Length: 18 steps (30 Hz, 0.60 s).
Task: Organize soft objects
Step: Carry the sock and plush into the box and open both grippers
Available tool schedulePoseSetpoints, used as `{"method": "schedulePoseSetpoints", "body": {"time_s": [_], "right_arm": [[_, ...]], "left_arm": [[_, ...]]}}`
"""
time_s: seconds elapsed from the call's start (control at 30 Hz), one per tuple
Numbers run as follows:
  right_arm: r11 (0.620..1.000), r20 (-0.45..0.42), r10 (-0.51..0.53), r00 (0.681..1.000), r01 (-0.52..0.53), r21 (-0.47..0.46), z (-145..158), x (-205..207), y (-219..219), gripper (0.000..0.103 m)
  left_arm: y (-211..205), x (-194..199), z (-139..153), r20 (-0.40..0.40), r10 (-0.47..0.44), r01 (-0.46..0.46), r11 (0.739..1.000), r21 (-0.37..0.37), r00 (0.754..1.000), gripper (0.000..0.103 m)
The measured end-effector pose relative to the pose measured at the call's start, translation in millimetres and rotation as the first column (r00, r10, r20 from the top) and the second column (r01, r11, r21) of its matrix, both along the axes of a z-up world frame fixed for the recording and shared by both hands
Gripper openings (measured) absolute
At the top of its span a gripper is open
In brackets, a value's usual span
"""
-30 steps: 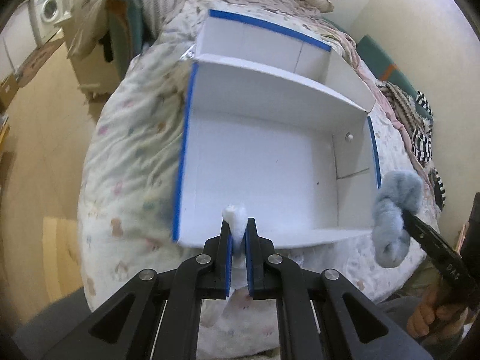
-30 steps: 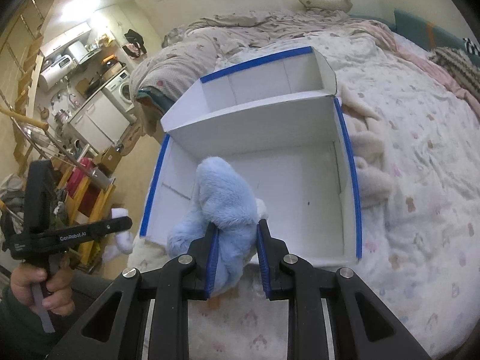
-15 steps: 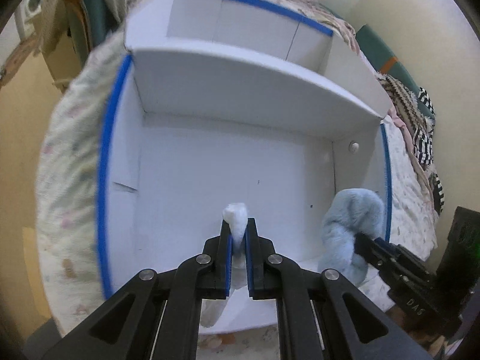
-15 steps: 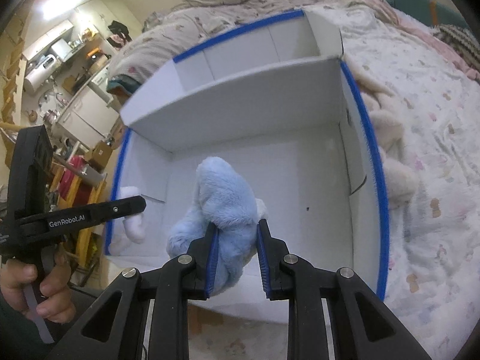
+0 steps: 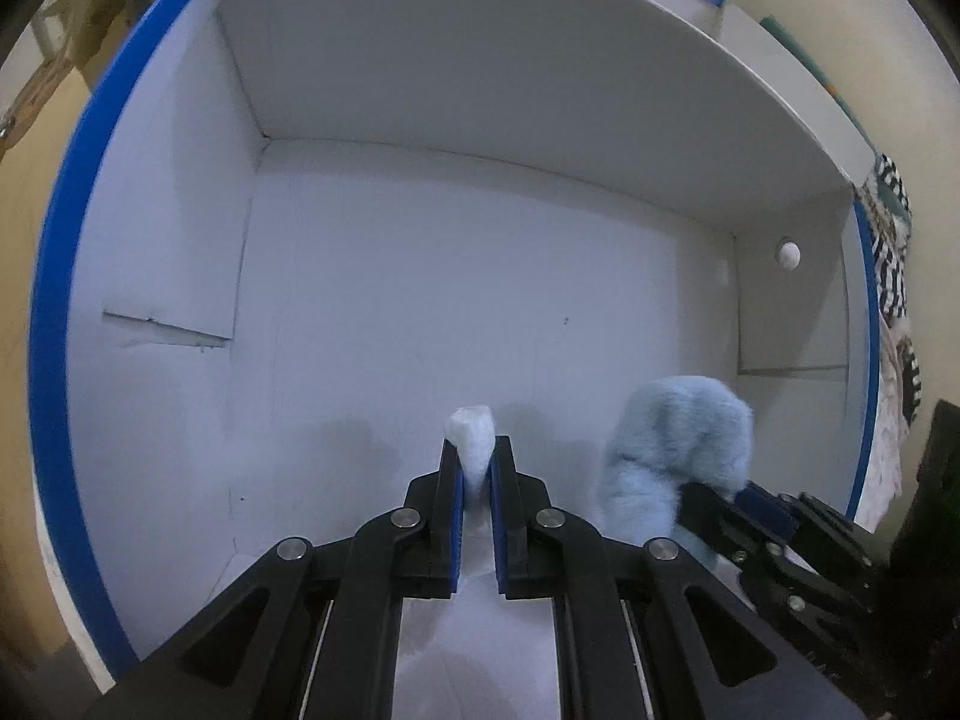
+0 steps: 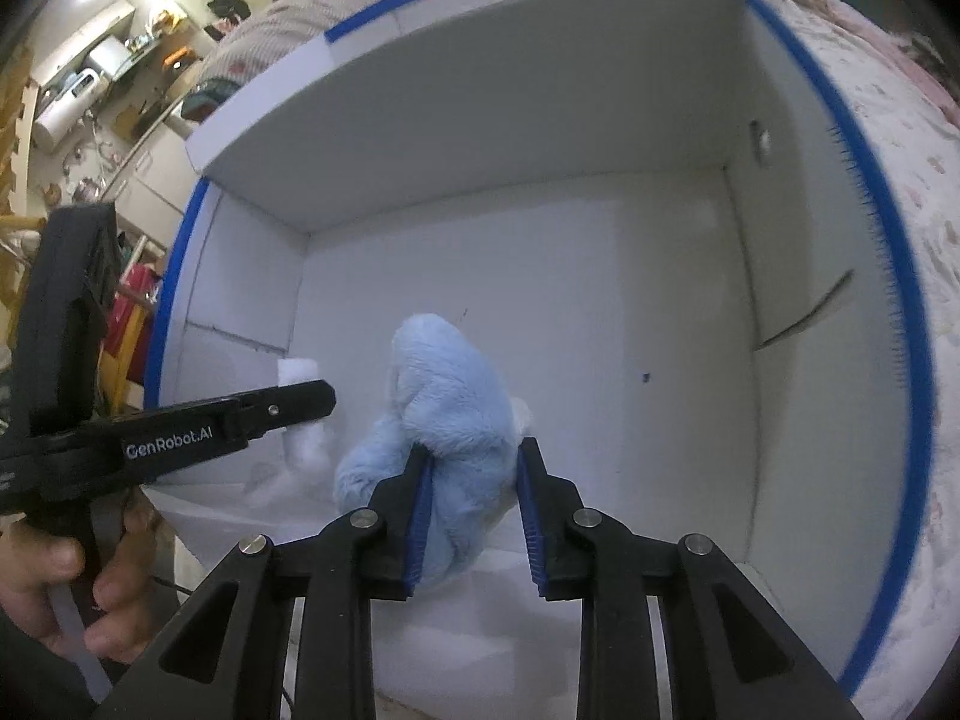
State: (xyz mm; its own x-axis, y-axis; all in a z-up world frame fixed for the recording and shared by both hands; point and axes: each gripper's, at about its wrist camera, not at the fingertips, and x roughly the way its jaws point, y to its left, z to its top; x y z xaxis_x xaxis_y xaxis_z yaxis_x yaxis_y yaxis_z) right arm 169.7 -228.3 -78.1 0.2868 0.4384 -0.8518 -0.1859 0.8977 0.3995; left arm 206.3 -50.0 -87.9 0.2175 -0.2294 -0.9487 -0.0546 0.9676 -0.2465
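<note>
"GenRobot.AI" in white letters on the black left gripper (image 6: 303, 399), no other text legible

A floral bedspread (image 6: 900, 138) lies rumpled beside shelves cluttered with appliances (image 6: 90, 90), and striped fabric (image 5: 894, 276) hangs nearby.

A bed with a floral quilt (image 6: 900, 138) carries a blue-edged white box (image 6: 600, 276) lying directly on it.
</note>
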Motion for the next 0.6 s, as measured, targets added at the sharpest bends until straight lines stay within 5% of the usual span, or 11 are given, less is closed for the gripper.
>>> {"method": "schedulePoseSetpoints", "body": {"time_s": [0.37, 0.43, 0.5, 0.6], "right_arm": [[1.000, -0.054, -0.018, 0.998, 0.018, -0.009, -10.8, 2.6, 5.7, 0.034], [1.000, -0.055, -0.023, 0.998, 0.023, -0.002, -10.9, 3.3, 2.6, 0.048], [0.999, -0.062, -0.035, 0.997, 0.036, 0.002, -12.4, 3.0, -1.7, 0.052], [0.998, -0.078, -0.056, 0.995, 0.057, 0.020, -12.9, 4.8, -5.0, 0.058]], "left_arm": [[-0.3, -1.8, -0.3, 0.003, -0.001, 0.001, 1.000, 0.010, 1.000, 0.010], [-1.6, -1.3, -1.4, -0.004, -0.003, 0.003, 1.000, 0.008, 1.000, 0.011], [0.7, -0.1, -2.8, -0.013, -0.007, 0.007, 1.000, 0.005, 1.000, 0.016], [2.5, 1.8, -4.1, -0.017, 0.007, -0.007, 1.000, 0.003, 1.000, 0.038]]}}
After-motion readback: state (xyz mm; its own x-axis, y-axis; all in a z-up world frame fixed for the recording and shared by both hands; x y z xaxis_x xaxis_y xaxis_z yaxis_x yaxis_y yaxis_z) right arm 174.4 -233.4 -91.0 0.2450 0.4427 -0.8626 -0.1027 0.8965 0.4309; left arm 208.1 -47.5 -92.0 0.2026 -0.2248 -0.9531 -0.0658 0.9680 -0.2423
